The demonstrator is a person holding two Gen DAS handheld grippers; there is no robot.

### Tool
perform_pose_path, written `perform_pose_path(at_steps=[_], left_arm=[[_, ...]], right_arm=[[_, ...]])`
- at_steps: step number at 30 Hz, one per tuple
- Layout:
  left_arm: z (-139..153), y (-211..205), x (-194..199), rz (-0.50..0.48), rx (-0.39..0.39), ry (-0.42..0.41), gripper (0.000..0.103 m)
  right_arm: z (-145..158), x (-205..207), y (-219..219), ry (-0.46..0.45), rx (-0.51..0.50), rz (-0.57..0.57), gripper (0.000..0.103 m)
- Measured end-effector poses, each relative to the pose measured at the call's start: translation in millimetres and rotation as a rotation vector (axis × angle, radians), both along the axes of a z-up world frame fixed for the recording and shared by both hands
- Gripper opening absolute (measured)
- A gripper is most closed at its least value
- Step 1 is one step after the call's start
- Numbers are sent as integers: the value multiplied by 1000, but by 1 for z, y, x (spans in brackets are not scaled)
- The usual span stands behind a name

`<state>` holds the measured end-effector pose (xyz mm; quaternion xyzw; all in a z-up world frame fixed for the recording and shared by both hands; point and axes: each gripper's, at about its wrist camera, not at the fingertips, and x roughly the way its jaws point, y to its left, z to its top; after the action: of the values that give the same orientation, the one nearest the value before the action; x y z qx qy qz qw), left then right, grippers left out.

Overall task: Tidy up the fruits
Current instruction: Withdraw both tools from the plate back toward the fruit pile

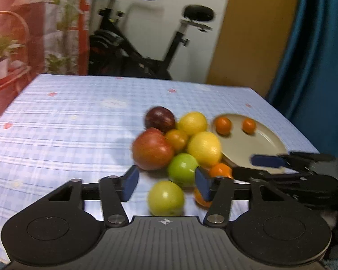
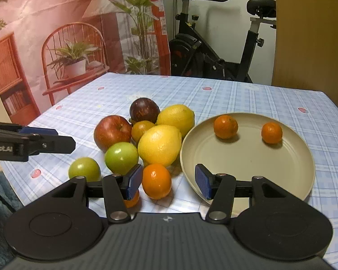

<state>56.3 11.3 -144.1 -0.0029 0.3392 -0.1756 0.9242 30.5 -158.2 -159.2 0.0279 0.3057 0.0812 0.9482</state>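
The tabletop [image 2: 247, 94], draped in a blue-and-white checked cloth, carries a round, smooth beige plate [image 2: 247, 157] with 2 small oranges [image 2: 225, 127] on its far side. Just left of the plate sits a tight heap of fruit [image 2: 146, 135]: a glossy red apple, a dark purple round fruit, 2 matte yellow lemons, green apples and more oranges.

The left hand-held gripper [image 1: 166, 181] tilts down toward the heap, its blue pads parted and pressing on nothing; a pale green apple [image 1: 166, 198] lies on the cloth between them, with clear gaps either side.

The right hand-held gripper [image 2: 166, 180] also tilts down, released; 1 orange [image 2: 156, 181] lies between its pads, apparently clear of both, and its right pad hangs over the plate's near rim.
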Motion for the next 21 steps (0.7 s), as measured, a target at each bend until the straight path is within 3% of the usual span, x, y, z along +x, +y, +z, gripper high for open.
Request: perform_pose_path(at_steps=[6, 10, 21], left_arm=[[-6, -7, -6, -78, -23, 39, 43], [-12, -12, -7, -122, -47, 88, 41], [-22, -18, -4, -148, -53, 155, 40]], right_arm=[[-2, -1, 4, -2, -1, 52, 52], [-5, 0, 3, 5, 10, 74, 40], [-7, 1, -5, 1, 35, 64, 35]])
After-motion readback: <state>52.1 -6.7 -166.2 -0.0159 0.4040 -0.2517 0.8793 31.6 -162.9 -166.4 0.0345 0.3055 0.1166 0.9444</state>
